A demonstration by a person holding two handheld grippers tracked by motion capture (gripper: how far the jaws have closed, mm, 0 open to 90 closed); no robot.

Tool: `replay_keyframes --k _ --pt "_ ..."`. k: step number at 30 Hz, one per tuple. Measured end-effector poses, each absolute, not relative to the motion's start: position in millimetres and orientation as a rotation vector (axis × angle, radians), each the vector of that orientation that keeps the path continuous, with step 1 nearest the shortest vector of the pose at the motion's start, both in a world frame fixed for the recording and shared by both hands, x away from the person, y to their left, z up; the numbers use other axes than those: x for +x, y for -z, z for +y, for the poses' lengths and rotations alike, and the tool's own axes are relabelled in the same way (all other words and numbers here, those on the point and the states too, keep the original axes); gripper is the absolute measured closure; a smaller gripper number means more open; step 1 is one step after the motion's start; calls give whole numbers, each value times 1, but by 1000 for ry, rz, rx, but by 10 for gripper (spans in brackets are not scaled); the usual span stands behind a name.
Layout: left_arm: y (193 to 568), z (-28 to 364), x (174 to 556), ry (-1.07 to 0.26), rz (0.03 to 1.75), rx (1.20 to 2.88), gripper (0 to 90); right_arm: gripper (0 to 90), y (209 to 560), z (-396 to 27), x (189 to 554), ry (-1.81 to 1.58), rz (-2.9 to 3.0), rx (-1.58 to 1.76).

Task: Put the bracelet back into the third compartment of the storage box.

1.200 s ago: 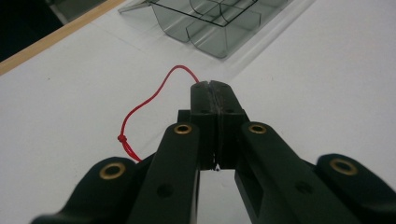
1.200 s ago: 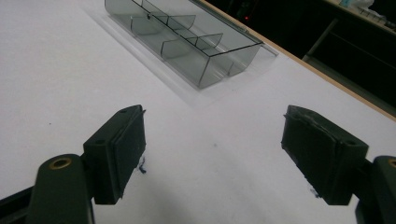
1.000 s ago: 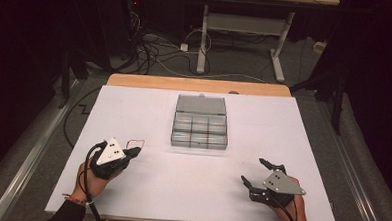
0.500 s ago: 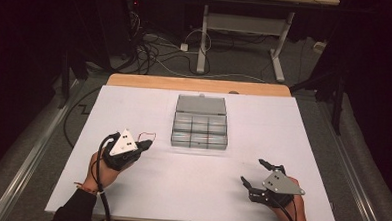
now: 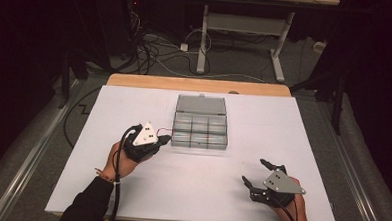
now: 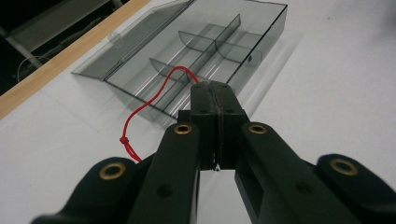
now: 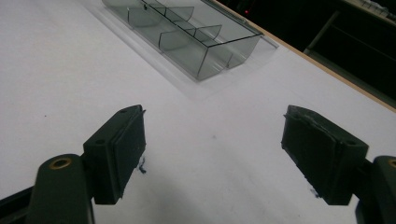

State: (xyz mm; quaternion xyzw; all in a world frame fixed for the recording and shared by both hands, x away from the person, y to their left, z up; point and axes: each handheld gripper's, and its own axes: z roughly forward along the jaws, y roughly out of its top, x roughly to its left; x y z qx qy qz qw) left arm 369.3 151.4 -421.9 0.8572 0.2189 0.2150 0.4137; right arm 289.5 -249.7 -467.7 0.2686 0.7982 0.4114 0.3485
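Note:
A clear grey compartment box [image 5: 200, 126] lies open in the middle of the white table, its lid [image 5: 201, 104] folded back. My left gripper [image 5: 163, 138] is shut on a thin red string [image 6: 154, 100], just left of the box's front left corner. In the left gripper view the string loops out from the closed jaws over the box's near compartments [image 6: 205, 51] and hangs down with a knot [image 6: 124, 139]. My right gripper [image 5: 255, 174] rests open near the table's front right. In the right gripper view its pads [image 7: 128, 144] stand wide apart over bare table, the box [image 7: 187, 32] ahead.
The white table top [image 5: 130, 187] has a wooden strip [image 5: 135, 81] along its far edge. Beyond it stand a desk frame [image 5: 242, 32] and tangled cables [image 5: 151, 48] on the floor. A metal rail [image 5: 27, 153] runs along the table's left side.
My left gripper has moved right and away from the person, up to the box's front left corner, with the red string in it. The right gripper has stayed put.

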Motion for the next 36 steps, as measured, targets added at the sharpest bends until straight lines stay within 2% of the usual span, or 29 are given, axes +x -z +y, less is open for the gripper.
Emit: replay_keyframes --k 19,25,36 --pt "412 71 440 -443 481 2299 870 222 471 -250 294 -1060 2093 706" --pt "415 50 462 -354 498 2304 870 224 471 -252 295 -1061 2096 706" --pt "427 19 484 -357 490 2391 869 233 473 -254 295 -1071 2110 709"
